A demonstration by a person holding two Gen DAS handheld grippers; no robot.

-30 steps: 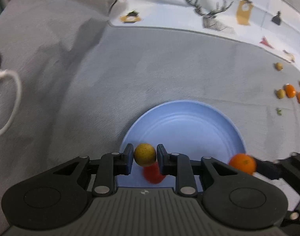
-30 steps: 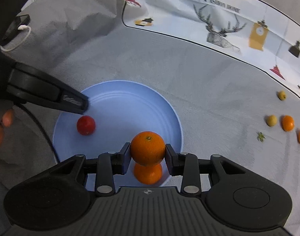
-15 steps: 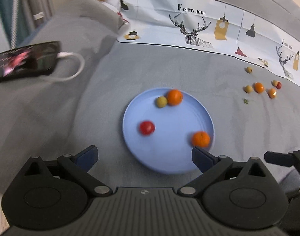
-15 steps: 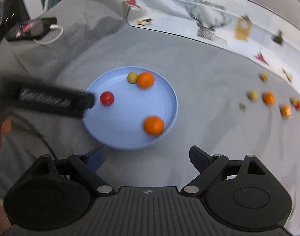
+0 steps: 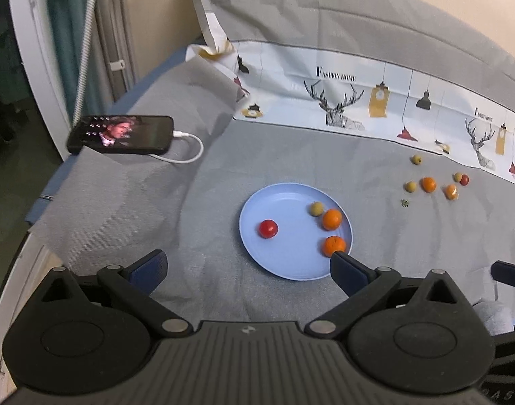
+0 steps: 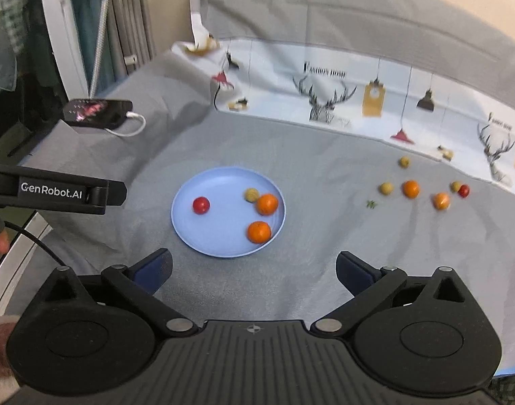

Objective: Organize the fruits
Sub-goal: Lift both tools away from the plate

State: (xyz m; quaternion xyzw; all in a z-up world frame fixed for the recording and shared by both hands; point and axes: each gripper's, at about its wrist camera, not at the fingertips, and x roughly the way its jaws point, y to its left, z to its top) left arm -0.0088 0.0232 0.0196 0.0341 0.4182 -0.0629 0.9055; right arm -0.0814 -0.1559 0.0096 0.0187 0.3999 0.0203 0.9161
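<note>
Both grippers have pulled back from the blue plate (image 5: 254, 216), which now holds four fruits. The left gripper (image 5: 247, 270) and right gripper (image 6: 254, 270) stand wide open and empty. More fruits (image 6: 411, 189) lie at the right of the frame.

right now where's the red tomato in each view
Left wrist view: the red tomato sits on the left part of the blue plate, just right of picture center.
Right wrist view: on the plate's left part, left of picture center.
Shared landmark: the phone far left.
</note>
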